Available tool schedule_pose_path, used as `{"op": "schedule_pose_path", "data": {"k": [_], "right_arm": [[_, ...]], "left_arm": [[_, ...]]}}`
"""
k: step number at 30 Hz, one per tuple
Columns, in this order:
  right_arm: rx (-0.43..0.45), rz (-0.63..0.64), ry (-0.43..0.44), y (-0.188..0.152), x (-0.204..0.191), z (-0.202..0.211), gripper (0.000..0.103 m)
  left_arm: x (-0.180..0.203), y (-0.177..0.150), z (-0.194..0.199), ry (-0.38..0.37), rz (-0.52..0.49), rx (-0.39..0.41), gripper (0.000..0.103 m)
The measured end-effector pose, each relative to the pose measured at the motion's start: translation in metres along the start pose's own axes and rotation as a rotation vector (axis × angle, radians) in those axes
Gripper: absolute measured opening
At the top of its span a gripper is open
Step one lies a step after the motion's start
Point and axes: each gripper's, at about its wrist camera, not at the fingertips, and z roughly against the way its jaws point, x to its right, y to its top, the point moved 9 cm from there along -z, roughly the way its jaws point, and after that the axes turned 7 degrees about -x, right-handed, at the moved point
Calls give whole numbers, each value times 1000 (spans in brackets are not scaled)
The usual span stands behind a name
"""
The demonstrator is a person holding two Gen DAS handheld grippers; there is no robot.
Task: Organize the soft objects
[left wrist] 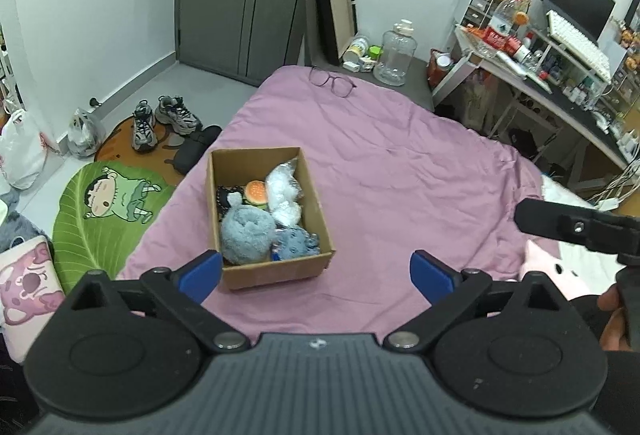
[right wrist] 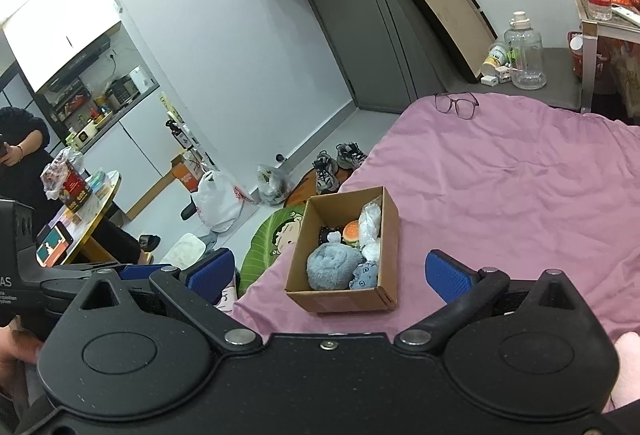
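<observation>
Here, one cardboard box (left wrist: 276, 271) sits on the pink bed (left wrist: 400, 163), holding one grey fluffy plush (left wrist: 247, 233), one blue plush (left wrist: 295, 243), one burger toy (left wrist: 256, 192), one dark item (left wrist: 225, 195) and two white bagged bundles (left wrist: 282, 183). Left gripper (left wrist: 316, 271) and right gripper (right wrist: 330, 271) both hover spread wide, empty. One pair of glasses (left wrist: 332, 81) lies near the bed's far edge.

Right tongs (right wrist: 330, 271) wide apart, nothing btwn pads. Cardboard box (right wrist: 344, 299) on pink bed (right wrist: 520, 195), w/ grey plush (right wrist: 332, 271), burger toy (right wrist: 351, 232), white bag (right wrist: 370, 223) inside. Glasses (right wrist: 456, 104) near bed's far edge.
</observation>
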Motion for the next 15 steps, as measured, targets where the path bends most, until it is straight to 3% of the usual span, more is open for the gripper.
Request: {"op": "schedule_pose_path", "data": {"k": [8, 15], "right_arm": [[10, -12, -18, -18, -2, 21, 103], [23, -25, -34, -30, 1, 31, 103]], "left_arm": [[19, -16, 20, 13, -26, 66, 100], [21, -23, 30, 16, 10, 103, 100]]}}
